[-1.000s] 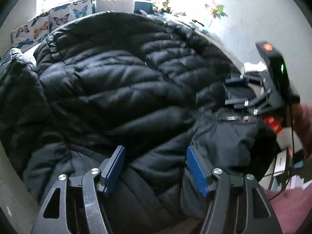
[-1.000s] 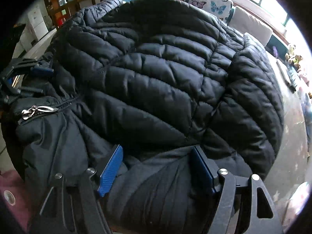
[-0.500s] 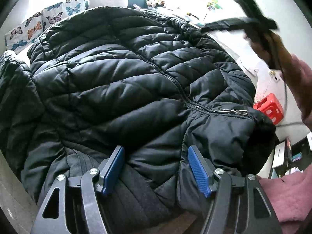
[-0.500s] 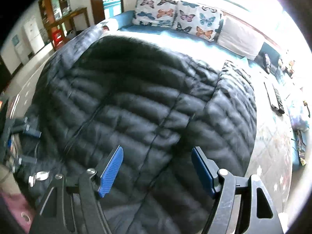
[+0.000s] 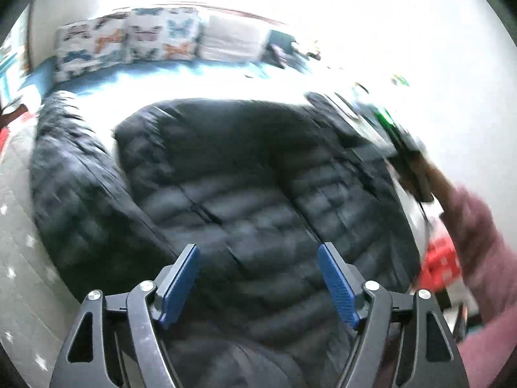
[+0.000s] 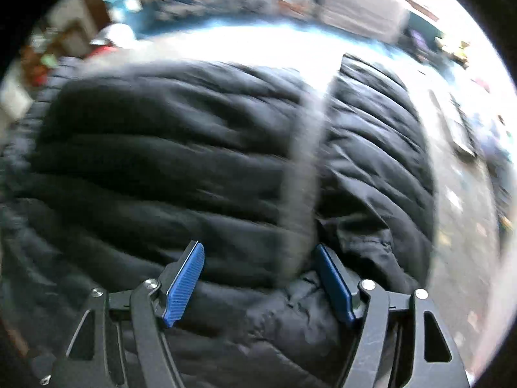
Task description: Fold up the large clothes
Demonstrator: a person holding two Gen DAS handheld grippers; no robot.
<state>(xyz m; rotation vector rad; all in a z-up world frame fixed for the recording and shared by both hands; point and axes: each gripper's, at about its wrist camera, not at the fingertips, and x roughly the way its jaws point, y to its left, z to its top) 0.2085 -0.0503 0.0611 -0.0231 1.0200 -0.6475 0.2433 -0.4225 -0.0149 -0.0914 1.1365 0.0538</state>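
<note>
Black and puffy, the big quilted jacket (image 5: 245, 194) lies spread on a pale bed (image 5: 19, 226) in the left wrist view. It sits ahead of and under the left gripper (image 5: 258, 278), whose blue finger pads (image 5: 179, 286) are wide apart with nothing held. Butterfly pillows (image 5: 129, 45) line the far side. Everything looks blurry.

In the right wrist view, the same jacket (image 6: 181, 168) fills the space in front of the right gripper (image 6: 258, 278). Its blue pads (image 6: 184, 286) stand apart, with jacket cloth bunched between them, but not squeezed.
</note>
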